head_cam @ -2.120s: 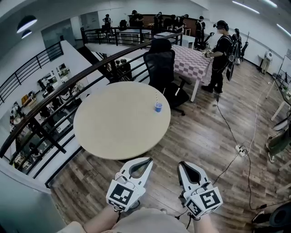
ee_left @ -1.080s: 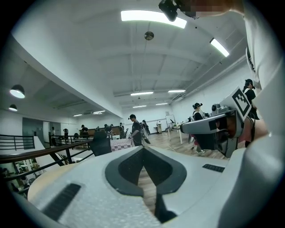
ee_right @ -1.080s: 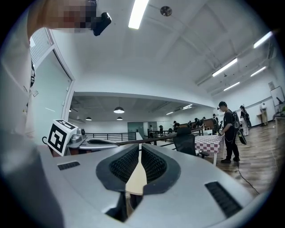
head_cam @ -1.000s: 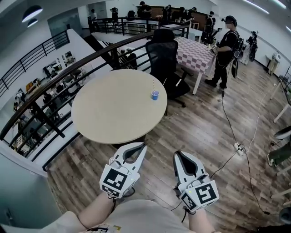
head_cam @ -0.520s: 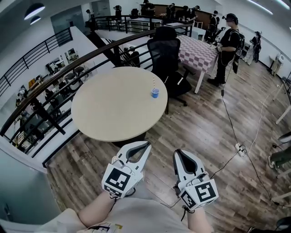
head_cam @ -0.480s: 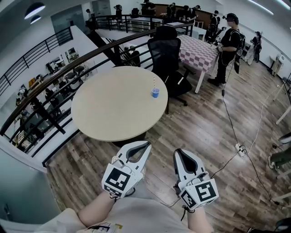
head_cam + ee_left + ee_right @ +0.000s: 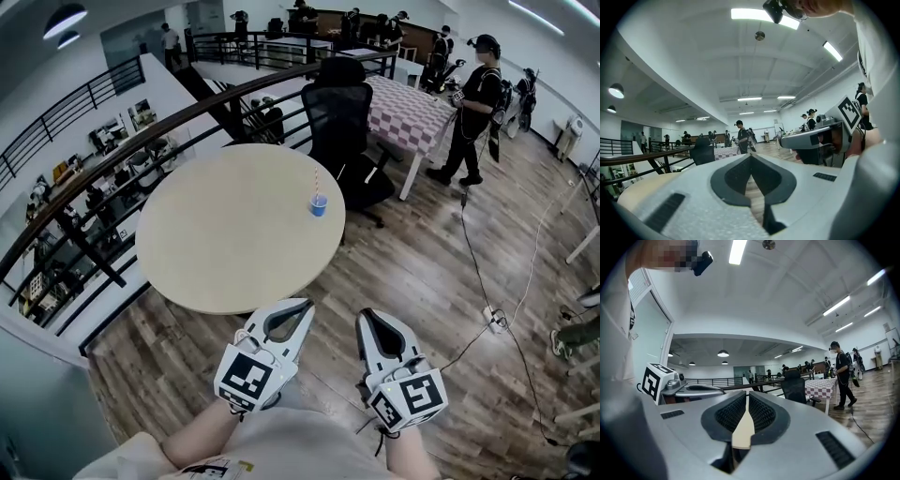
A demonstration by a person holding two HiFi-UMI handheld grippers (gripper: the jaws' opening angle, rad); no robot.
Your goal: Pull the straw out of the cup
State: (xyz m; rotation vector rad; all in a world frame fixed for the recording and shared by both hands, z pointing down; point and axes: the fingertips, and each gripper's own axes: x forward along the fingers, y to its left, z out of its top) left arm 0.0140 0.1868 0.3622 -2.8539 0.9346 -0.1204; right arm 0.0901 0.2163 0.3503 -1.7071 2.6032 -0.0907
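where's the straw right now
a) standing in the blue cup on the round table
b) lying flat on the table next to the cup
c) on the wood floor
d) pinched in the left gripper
A: the straw sticks up out of the blue cup near the far right edge of the round table, while the left gripper and right gripper are both shut on nothing, short of the table.

Bright, even indoor light from ceiling strip lamps (image 7: 757, 14) and pendant lamps (image 7: 723, 353); the strip lamps blow out to white. Shadows on the wooden floor (image 7: 422, 281) are soft and faint. Fisheye curvature bends all edges, and both gripper views sit within a black circular vignette. The left claw (image 7: 751, 157) and right claw (image 7: 747, 397) are blurred up close, the room beyond sharper.
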